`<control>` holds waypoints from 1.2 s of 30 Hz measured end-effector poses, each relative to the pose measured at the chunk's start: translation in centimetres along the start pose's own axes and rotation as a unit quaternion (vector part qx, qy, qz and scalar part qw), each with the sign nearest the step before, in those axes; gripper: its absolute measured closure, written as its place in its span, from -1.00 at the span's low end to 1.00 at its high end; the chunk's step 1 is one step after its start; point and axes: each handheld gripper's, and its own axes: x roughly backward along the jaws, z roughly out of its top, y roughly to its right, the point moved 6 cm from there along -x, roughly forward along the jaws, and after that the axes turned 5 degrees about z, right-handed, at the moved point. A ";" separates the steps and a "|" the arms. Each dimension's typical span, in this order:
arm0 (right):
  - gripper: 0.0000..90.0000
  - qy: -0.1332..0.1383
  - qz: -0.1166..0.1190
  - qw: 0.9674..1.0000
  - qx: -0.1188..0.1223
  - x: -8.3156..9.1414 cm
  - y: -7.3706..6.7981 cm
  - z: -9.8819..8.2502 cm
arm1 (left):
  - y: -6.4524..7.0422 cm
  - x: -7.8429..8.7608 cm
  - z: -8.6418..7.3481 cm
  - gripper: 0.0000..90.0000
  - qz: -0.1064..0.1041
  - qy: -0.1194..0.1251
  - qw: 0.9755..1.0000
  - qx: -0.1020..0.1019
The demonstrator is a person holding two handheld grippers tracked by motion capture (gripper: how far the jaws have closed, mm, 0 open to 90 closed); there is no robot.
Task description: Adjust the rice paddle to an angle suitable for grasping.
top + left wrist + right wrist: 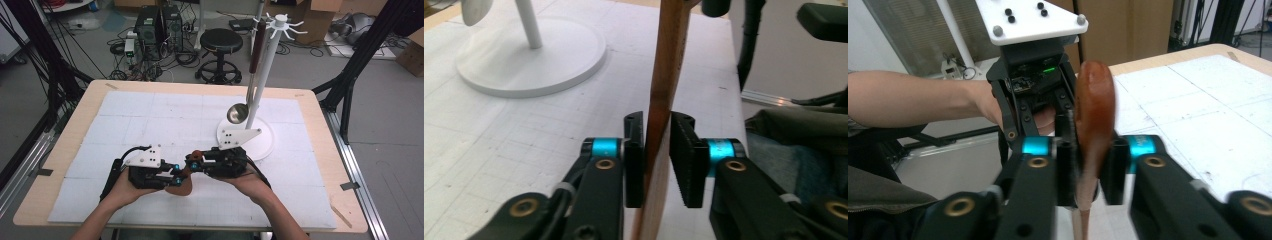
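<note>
My left gripper (pixel 658 160) clamped on wooden spatula (pixel 664 100), its blade cut off below, my right gripper (pixel 1087 167) pinching blurred handle end, no writing legible

A light wooden table (pixel 320 150) is covered across most of its top by a white gridded mat (pixel 150 115). On the mat, toward the far right, the round white base (pixel 262 142) of a utensil stand is set.

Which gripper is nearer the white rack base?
Right. The right gripper sits just in front of the white rack base; the left gripper is farther left. Both clamp the wooden utensil.
</note>
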 end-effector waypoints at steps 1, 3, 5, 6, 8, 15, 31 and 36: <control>0.64 0.000 0.002 1.000 0.003 -0.1 0.0 -0.1 | 0.0 0.0 0.0 0.83 -0.001 0.000 1.000 0.000; 0.62 0.003 0.006 1.000 0.002 -0.4 0.0 -0.5 | 0.0 0.1 -0.1 0.84 -0.003 0.002 1.000 0.001; 0.58 0.004 0.009 1.000 0.002 -0.7 0.0 -1.0 | -0.1 0.2 -0.1 0.84 -0.003 0.002 1.000 0.002; 0.58 0.004 0.008 1.000 0.001 -0.8 0.0 -1.2 | -0.1 0.2 -0.1 0.84 -0.003 0.003 1.000 0.001; 0.58 0.005 0.006 1.000 -0.004 -1.0 0.2 -1.8 | -0.1 0.3 -0.2 0.84 -0.002 0.005 1.000 0.006; 0.73 0.003 0.002 1.000 0.009 -1.4 0.2 -2.2 | -0.2 0.3 -0.1 0.82 -0.005 0.013 1.000 0.010; 0.84 0.020 -0.020 1.000 0.007 0.7 0.7 -1.8 | -0.4 0.9 -0.1 0.46 0.007 0.011 1.000 0.017; 0.84 0.026 -0.032 0.999 0.005 1.7 1.1 -1.7 | -0.6 1.4 -0.3 0.41 0.014 0.011 1.000 0.019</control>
